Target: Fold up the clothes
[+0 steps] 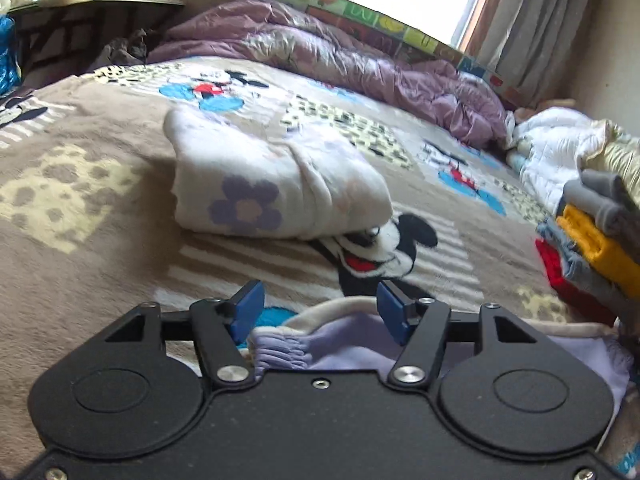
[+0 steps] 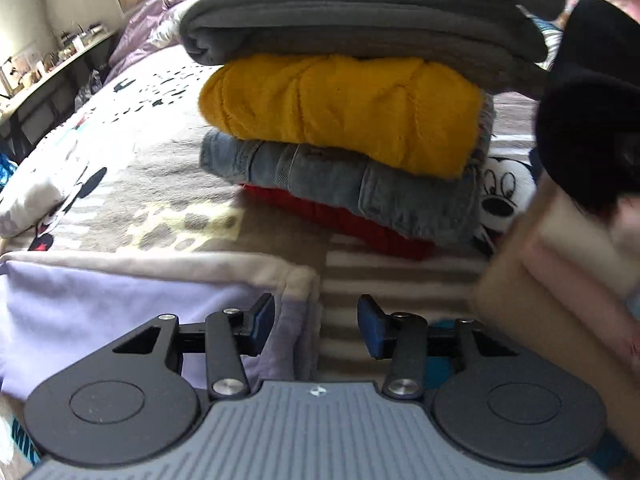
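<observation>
Left gripper: the left gripper (image 1: 320, 312) hangs low over the near edge of the bed, its blue pads spread wide with nothing pinched between them.
Under the left gripper: the gathered cuff and cream-trimmed edge of the lilac garment (image 1: 320, 344) lie just below and between the open pads; whether a pad touches the cloth cannot be told.
Right gripper: the right gripper (image 2: 316, 320) is also spread wide and holds nothing; its left pad sits over the corner of the lilac garment (image 2: 120, 304), its right pad over bare striped blanket.
Lilac garment: it is spread flat on the near part of the bed, with a cream border along its far edge and right corner.
Folded white garment: a white fleece piece with a purple flower (image 1: 272, 184) sits folded in the middle of the bed, farther off than the left gripper and well apart from it.
Stack: a folded stack (image 2: 360, 120) stands far of the right gripper, grey on top, then mustard yellow, then denim, then red at the bottom; in the left wrist view the same stack (image 1: 592, 240) is at the right edge.
Blanket: a cartoon-mouse blanket (image 1: 100, 240) covers the bed.
Far side: a rumpled purple quilt (image 1: 320, 52) lies along the far edge under the window.
Right edge: pale pink and beige folded cloth (image 2: 560, 272) appears blurred, near the right gripper.
</observation>
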### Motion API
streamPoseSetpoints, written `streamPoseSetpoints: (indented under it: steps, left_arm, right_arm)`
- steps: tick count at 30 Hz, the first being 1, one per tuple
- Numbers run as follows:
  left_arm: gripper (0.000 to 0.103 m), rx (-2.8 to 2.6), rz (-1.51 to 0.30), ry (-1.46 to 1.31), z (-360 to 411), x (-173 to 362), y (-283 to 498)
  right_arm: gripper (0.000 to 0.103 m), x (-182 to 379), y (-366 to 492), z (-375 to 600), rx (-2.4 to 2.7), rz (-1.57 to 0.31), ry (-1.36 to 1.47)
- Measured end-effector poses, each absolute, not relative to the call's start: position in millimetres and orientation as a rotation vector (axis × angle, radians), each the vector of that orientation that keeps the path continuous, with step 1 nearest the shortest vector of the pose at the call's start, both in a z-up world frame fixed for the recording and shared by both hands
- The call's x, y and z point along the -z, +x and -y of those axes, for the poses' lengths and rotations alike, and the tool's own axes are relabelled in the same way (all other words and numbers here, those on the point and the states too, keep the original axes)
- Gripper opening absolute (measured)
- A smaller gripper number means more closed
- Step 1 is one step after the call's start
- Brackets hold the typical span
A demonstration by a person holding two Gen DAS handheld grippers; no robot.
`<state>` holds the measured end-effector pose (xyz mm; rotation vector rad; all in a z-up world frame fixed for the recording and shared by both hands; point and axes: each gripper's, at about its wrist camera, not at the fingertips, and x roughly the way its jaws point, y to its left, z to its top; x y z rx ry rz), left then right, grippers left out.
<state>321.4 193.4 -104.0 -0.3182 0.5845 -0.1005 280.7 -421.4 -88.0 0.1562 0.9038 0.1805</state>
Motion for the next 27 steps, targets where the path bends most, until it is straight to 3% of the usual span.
streamPoseSetpoints:
  steps: [5, 10, 15, 20, 21, 23, 27]
  left_arm:
    - [0.061, 0.257, -0.517, -0.229, -170, 78, 292]
    - [0.061, 0.591, -0.451, 0.131, -76, 73, 229]
    - [0.061, 0.662, -0.438, 0.474, 3, 110, 187]
    - [0.061, 0.599, -0.373, 0.622, 27, 137, 184]
    - [0.060, 0.579, -0.359, 0.650, 28, 142, 185]
    - [0.038, 0.564, -0.391, 0.599, 22, 143, 196]
    - [0.038, 0.567, -0.436, 0.474, 3, 133, 210]
  right_arm:
    - [0.047, 89, 251, 419, -0.160, -0.856, 0.210]
    - [0.045, 100, 244, 413, -0.132, -0.836, 0.239]
    - [0.028, 107, 240, 402, -0.096, -0.803, 0.212]
    - [0.022, 105, 236, 390, -0.066, -0.755, 0.147]
    - [0.021, 103, 235, 390, -0.060, -0.744, 0.143]
    - [0.021, 97, 233, 390, -0.049, -0.732, 0.142]
    - [0.021, 84, 232, 393, -0.049, -0.733, 0.154]
